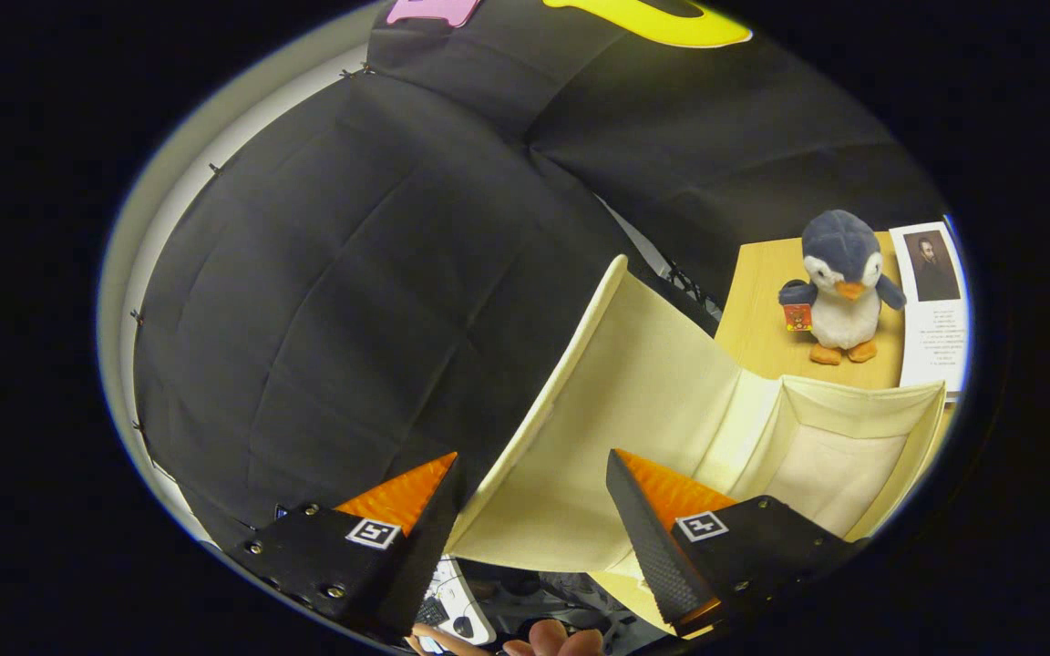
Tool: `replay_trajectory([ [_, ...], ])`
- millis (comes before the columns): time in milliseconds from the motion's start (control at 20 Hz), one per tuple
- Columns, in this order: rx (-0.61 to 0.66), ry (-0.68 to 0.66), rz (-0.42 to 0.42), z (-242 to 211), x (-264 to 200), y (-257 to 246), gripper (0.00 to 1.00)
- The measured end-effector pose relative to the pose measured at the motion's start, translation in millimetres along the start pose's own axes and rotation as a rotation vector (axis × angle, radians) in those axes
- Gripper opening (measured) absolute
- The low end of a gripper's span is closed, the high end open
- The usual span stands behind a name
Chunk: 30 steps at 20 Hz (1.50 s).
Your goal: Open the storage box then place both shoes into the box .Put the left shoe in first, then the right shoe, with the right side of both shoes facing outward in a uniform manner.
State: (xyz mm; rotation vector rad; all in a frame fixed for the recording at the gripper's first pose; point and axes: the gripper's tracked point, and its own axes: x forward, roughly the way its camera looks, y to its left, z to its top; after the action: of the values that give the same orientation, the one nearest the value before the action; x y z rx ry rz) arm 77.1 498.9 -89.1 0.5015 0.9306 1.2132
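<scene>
The gripper [534, 510] hangs released around the cream fabric storage box's raised lid [616, 428], so it'll probably just flop back shut.

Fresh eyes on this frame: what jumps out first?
The cream storage box stands open, its raised lid filling the space between and just beyond the fingers. The gripper has its jaws spread wide apart, pressing on nothing. Beyond the box, a plush penguin stands upright on the wooden table, beside a printed sheet.
</scene>
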Motion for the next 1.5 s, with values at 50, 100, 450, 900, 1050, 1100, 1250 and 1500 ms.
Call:
replay_trajectory([
  [50, -0.003, 0.001, 0.006, -1, -2, 4, 0.94],
  [100, -0.009, -0.001, 0.006, -2, -6, 4, 0.94],
  [450, -0.041, -0.035, -0.071, 0, -61, -24, 0.94],
  [900, -0.025, -0.101, -0.287, -19, -166, -124, 0.94],
  [1050, -0.003, -0.091, -0.367, -40, -200, -161, 0.94],
  [1100, -0.001, -0.084, -0.401, -47, -210, -175, 0.94],
  [1250, 0.017, -0.053, -0.48, -70, -236, -210, 0.94],
  [1500, 0.084, -0.008, -0.552, -109, -266, -236, 0.94],
])
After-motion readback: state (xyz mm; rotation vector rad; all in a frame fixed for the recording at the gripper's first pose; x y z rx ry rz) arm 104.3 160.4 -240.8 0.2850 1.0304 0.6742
